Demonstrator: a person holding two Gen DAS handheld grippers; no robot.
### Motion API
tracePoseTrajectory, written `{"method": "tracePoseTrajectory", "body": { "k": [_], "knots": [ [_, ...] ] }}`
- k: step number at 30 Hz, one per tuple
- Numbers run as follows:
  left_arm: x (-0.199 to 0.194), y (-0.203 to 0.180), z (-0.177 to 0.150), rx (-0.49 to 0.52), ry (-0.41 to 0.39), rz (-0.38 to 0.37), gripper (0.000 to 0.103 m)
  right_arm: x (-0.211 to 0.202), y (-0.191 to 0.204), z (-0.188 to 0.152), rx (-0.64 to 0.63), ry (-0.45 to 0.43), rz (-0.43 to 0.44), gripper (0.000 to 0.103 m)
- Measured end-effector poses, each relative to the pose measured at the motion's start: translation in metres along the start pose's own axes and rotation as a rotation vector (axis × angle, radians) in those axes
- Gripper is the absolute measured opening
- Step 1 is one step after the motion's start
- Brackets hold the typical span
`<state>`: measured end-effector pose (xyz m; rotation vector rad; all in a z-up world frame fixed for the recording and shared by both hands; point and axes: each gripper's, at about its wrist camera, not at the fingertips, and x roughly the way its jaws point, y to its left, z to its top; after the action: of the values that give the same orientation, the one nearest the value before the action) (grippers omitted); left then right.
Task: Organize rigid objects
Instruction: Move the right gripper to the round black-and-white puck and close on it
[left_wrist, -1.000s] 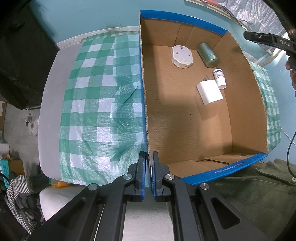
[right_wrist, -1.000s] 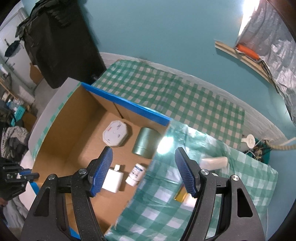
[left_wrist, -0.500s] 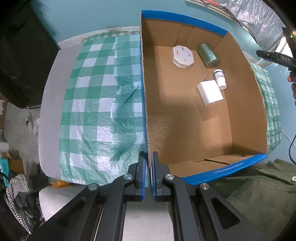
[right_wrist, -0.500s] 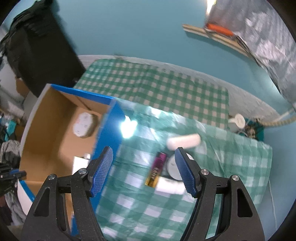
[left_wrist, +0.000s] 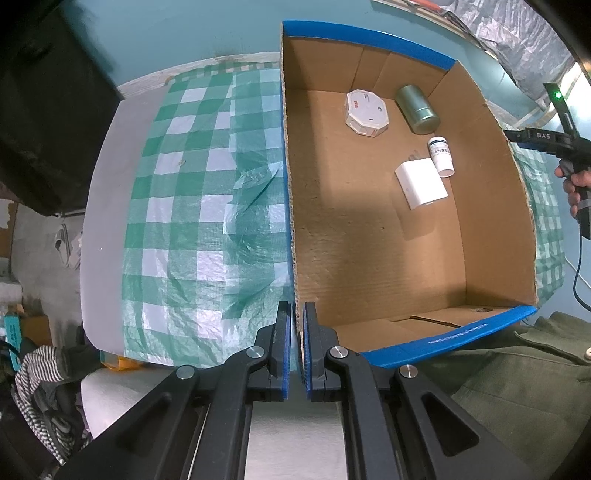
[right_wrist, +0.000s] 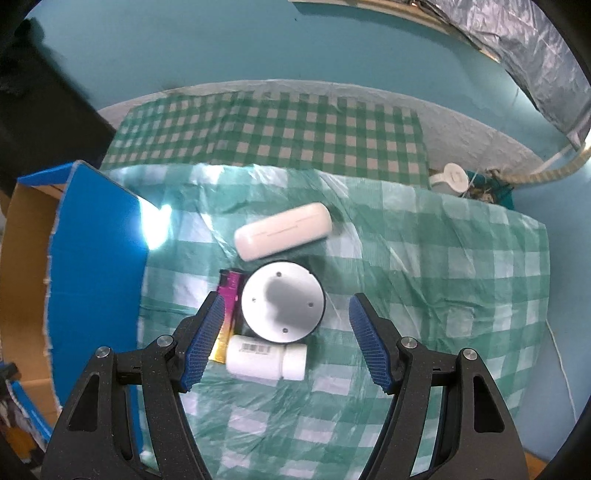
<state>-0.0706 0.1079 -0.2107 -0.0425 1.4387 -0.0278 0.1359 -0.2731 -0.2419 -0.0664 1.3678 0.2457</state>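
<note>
blue-padded right gripper has swung off the cardboard box and now hangs wide open, empty, over the desk's checked cloth; next pick looks close. beneath it the round white disc, with the white pill bottle lying crosswise, cap right. left gripper stays pinched on the box's wall.

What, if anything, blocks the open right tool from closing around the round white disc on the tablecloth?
Nothing lies over the round white disc. Neighbours crowd it: the purple-and-gold tube beside the right tool's left finger, and the white bottle at its near edge.
</note>
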Motion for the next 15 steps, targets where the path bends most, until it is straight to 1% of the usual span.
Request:
{"method": "tracePoseTrajectory", "body": {
  "k": [5,15],
  "knots": [
    [0.001,-0.001,0.0,-0.005,0.0,0.005,0.005,0.013,0.002,-0.001,-0.016,0.017,0.01,0.071],
    [0.0,-0.001,-0.001,-0.012,0.002,0.009,0.005,0.035,0.007,-0.002,-0.041,0.045,-0.03,0.071]
  ]
}}
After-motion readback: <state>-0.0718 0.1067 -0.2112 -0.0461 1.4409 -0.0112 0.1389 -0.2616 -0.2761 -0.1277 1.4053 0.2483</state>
